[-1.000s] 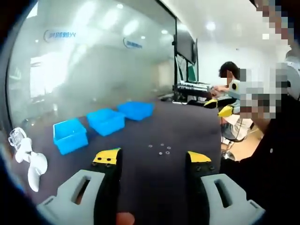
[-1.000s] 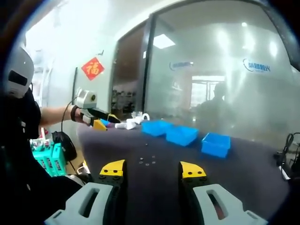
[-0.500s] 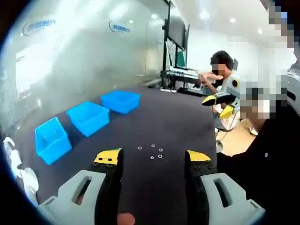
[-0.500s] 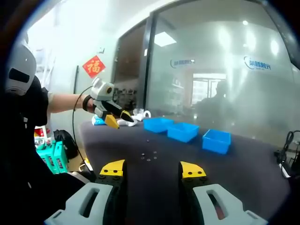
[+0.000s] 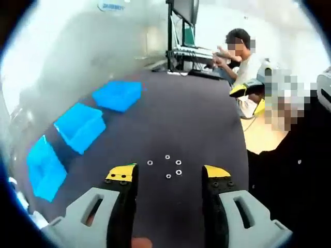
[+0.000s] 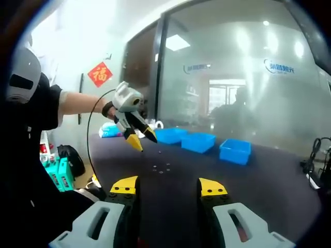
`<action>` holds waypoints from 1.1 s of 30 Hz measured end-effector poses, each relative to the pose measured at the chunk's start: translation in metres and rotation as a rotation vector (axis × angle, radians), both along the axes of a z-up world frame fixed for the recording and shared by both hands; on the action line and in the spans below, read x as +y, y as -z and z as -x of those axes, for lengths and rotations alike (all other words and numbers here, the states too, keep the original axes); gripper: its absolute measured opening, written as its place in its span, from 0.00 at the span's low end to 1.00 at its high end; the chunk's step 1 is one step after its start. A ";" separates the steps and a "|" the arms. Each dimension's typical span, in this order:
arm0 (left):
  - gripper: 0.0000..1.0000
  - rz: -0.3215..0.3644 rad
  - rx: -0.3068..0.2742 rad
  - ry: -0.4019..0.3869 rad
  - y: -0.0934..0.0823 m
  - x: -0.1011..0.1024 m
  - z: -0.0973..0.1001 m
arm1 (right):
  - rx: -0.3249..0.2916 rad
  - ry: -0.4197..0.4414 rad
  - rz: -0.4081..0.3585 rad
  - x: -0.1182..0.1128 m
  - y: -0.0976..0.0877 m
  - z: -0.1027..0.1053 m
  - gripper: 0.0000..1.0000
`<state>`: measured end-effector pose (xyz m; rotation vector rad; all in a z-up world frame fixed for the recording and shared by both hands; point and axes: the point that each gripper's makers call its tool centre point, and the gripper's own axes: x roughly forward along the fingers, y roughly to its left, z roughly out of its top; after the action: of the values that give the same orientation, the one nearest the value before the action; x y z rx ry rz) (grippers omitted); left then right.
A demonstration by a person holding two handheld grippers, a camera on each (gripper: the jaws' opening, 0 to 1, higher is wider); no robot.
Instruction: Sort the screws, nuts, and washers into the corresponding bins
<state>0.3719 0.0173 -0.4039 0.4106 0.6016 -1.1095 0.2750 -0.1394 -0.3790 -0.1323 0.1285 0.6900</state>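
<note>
Left claw (image 5: 169, 173) spread above washers (image 5: 168, 165)

The left gripper view looks down over the dark table (image 5: 196, 119); the right gripper view faces across it, lower. Both share the washers (image 5: 167, 166) (image 6: 161, 168) and blue bins (image 5: 80, 126) (image 6: 199, 141).

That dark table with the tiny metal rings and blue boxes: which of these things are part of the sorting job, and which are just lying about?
Part of the job:
- small metal rings
- three blue bins
- left gripper, open
- right gripper, open

Just lying about:
- red wall ornament
- green items beside the table
- monitor and desk gear behind
</note>
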 end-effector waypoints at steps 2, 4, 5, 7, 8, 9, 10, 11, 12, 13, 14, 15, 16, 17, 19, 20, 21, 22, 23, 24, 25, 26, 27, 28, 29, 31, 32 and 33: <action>0.37 -0.037 0.010 0.008 0.008 -0.001 0.000 | 0.002 0.003 -0.004 -0.001 0.001 0.001 0.39; 0.37 -0.063 0.016 0.017 0.016 -0.003 -0.001 | 0.003 0.006 -0.008 -0.002 0.001 0.001 0.39; 0.36 -0.085 0.043 0.013 0.022 -0.003 0.000 | 0.005 0.008 -0.010 -0.002 0.001 0.002 0.39; 0.36 -0.117 0.062 0.023 0.030 -0.003 0.002 | 0.007 0.011 -0.009 -0.003 0.002 0.002 0.39; 0.35 -0.142 0.068 0.030 0.033 -0.001 0.002 | 0.007 0.012 -0.010 -0.003 0.002 0.002 0.39; 0.34 -0.155 0.060 0.037 0.035 -0.002 0.001 | 0.008 0.013 -0.011 -0.004 0.003 0.002 0.39; 0.32 -0.172 0.058 0.046 0.037 -0.001 0.001 | 0.007 0.016 -0.013 -0.004 0.003 0.002 0.39; 0.30 -0.180 0.057 0.047 0.039 -0.002 0.000 | 0.007 0.018 -0.018 -0.005 0.003 0.002 0.39; 0.29 -0.186 0.057 0.046 0.040 -0.003 -0.002 | 0.008 0.020 -0.024 -0.006 0.004 0.002 0.39; 0.28 -0.197 0.057 0.046 0.041 -0.003 -0.003 | 0.010 0.022 -0.027 -0.006 0.005 0.002 0.39; 0.27 -0.205 0.054 0.049 0.043 -0.003 -0.005 | 0.011 0.023 -0.027 -0.006 0.006 0.002 0.39; 0.27 -0.214 0.051 0.052 0.044 -0.003 -0.006 | 0.014 0.023 -0.026 -0.006 0.008 0.001 0.39; 0.26 -0.217 0.051 0.052 0.045 -0.003 -0.006 | 0.015 0.022 -0.024 -0.005 0.009 0.001 0.39; 0.25 -0.219 0.054 0.056 0.046 -0.003 -0.006 | 0.016 0.022 -0.024 -0.005 0.009 0.002 0.39; 0.24 -0.218 0.063 0.050 0.049 -0.004 -0.008 | 0.017 0.021 -0.026 -0.004 0.009 0.002 0.39; 0.23 -0.219 0.062 0.048 0.050 -0.004 -0.009 | 0.018 0.020 -0.028 -0.004 0.009 0.002 0.39; 0.22 -0.219 0.062 0.047 0.051 -0.004 -0.009 | 0.018 0.020 -0.030 -0.004 0.009 0.002 0.39; 0.21 -0.226 0.060 0.045 0.053 -0.003 -0.010 | 0.018 0.019 -0.030 -0.003 0.009 0.002 0.39; 0.20 -0.234 0.051 0.047 0.054 -0.002 -0.011 | 0.018 0.018 -0.028 -0.003 0.009 0.002 0.39; 0.18 -0.237 0.042 0.050 0.055 -0.002 -0.012 | 0.018 0.018 -0.028 -0.003 0.009 0.002 0.39; 0.17 -0.234 0.040 0.051 0.055 -0.002 -0.012 | 0.018 0.017 -0.029 -0.003 0.009 0.002 0.39; 0.17 -0.229 0.043 0.045 0.055 -0.002 -0.013 | 0.018 0.016 -0.030 -0.002 0.009 0.002 0.39; 0.16 -0.229 0.048 0.042 0.056 -0.002 -0.013 | 0.018 0.016 -0.032 -0.002 0.009 0.001 0.39; 0.14 -0.230 0.047 0.044 0.057 -0.002 -0.012 | 0.018 0.016 -0.032 -0.002 0.009 0.001 0.39; 0.12 -0.235 0.041 0.048 0.059 -0.002 -0.011 | 0.019 0.016 -0.032 -0.001 0.010 0.000 0.39; 0.10 -0.238 0.039 0.058 0.061 -0.002 -0.009 | 0.021 0.013 -0.030 0.000 0.010 0.001 0.39; 0.08 -0.236 0.042 0.059 0.060 -0.003 -0.008 | 0.022 0.011 -0.030 0.001 0.010 0.001 0.39; 0.08 -0.235 0.041 0.060 0.060 -0.003 -0.008 | 0.022 0.011 -0.031 0.001 0.010 0.001 0.39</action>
<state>0.3798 0.0142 -0.4641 0.6127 0.7641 -1.1098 0.2742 -0.1383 -0.3895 -0.0942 0.1395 0.6826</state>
